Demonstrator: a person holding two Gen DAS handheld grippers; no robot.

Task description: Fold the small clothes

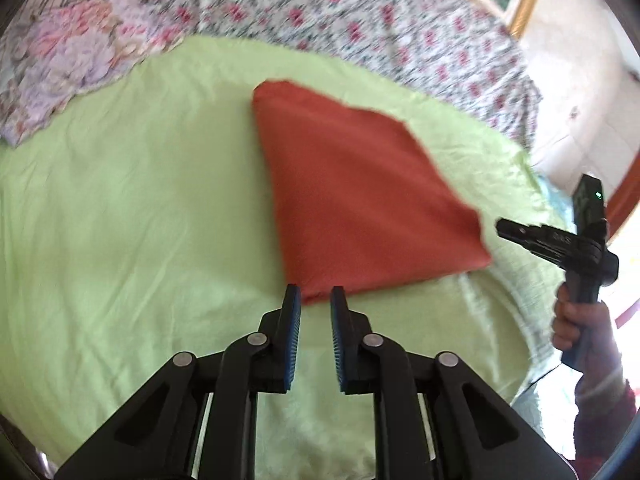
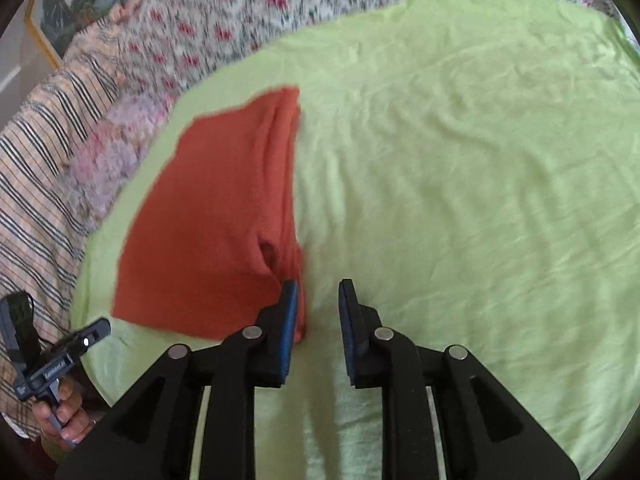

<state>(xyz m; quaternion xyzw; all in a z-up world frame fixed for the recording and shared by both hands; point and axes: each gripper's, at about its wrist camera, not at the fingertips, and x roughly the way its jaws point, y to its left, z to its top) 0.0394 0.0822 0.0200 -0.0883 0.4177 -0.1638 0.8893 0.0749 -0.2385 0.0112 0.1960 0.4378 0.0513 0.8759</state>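
We hold the left tool (image 1: 315,295) with its pads a little apart and nothing between them; its tips hang just over the near left corner of the red garment (image 1: 360,196), the cloth edge showing in the gap but not pinched. Our right tool (image 2: 318,290) also stands parted and empty, its left pad just beside the near right corner of the same garment (image 2: 216,220), its right pad over the bare green sheet (image 2: 460,160). So each tool sits at one near corner, and the garment runs away from both, its long axis pointing toward the far flowered bedding (image 1: 360,12). It lies flat on the bed, already doubled by the look of the thick fold along its right edge, where a small pucker gapes open. We judge neither hand much nearer than the other; the left is slightly more squarely over its corner. If another fold is wanted, we reckon the near edge would be carried away from us toward the far edge. The striped cloth (image 2: 44,168) and lilac fabric (image 1: 68,64) lie well apart, off the work.
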